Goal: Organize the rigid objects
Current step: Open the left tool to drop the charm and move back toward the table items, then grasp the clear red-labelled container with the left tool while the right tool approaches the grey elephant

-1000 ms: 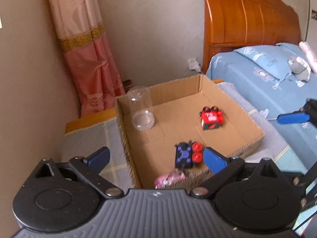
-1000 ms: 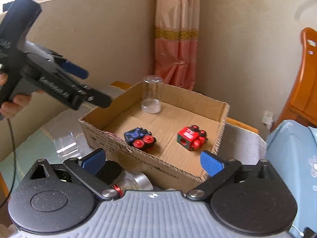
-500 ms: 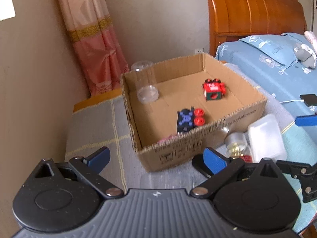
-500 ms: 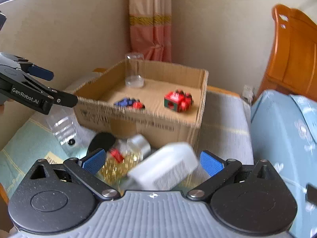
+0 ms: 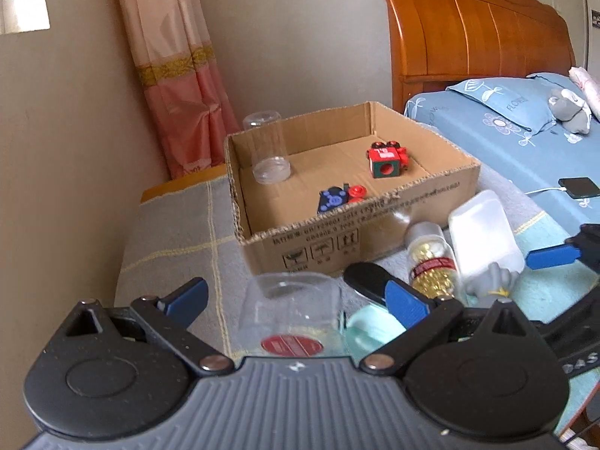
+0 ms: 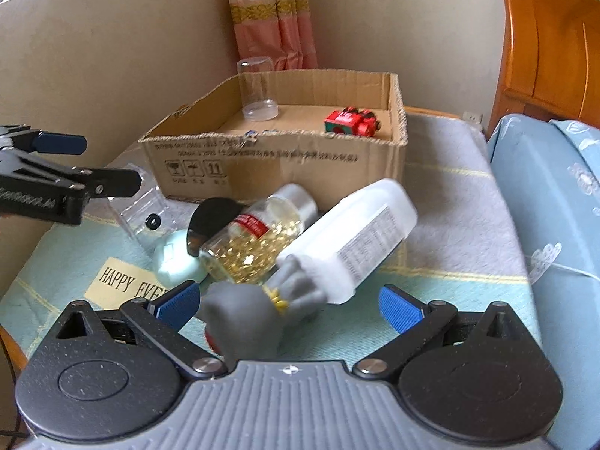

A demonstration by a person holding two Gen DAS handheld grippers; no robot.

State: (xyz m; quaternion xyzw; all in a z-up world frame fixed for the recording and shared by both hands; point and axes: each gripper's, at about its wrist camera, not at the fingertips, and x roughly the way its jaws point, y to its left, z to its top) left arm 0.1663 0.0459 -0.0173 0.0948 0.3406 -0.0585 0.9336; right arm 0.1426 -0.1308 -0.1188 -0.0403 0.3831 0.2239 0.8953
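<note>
A cardboard box [image 5: 375,221] [image 6: 285,165] holds a red toy block [image 5: 386,157] [image 6: 350,122], a blue toy with red wheels [image 5: 337,197] and a clear jar [image 5: 268,148] [image 6: 258,88]. In front of it lie a bottle of yellow capsules [image 5: 431,258] [image 6: 258,238], a white plastic bottle [image 5: 482,232] [image 6: 356,240], a grey toy figure [image 6: 262,311], a clear plastic container [image 5: 292,311] [image 6: 138,206] and a black lid [image 6: 213,213]. My left gripper [image 5: 296,300] is open over the clear container. My right gripper [image 6: 288,305] is open around the grey figure.
The objects lie on a checked cloth [image 5: 176,240] and a mint mat [image 6: 412,300]. A bed with blue bedding [image 5: 525,131], a wooden headboard [image 5: 480,37] and a phone [image 5: 579,186] is on the right. A pink curtain [image 5: 176,75] hangs behind the box.
Both grippers have pulled back from over the box and come lower. The loose objects in front of the box have come into view between the fingers.
</note>
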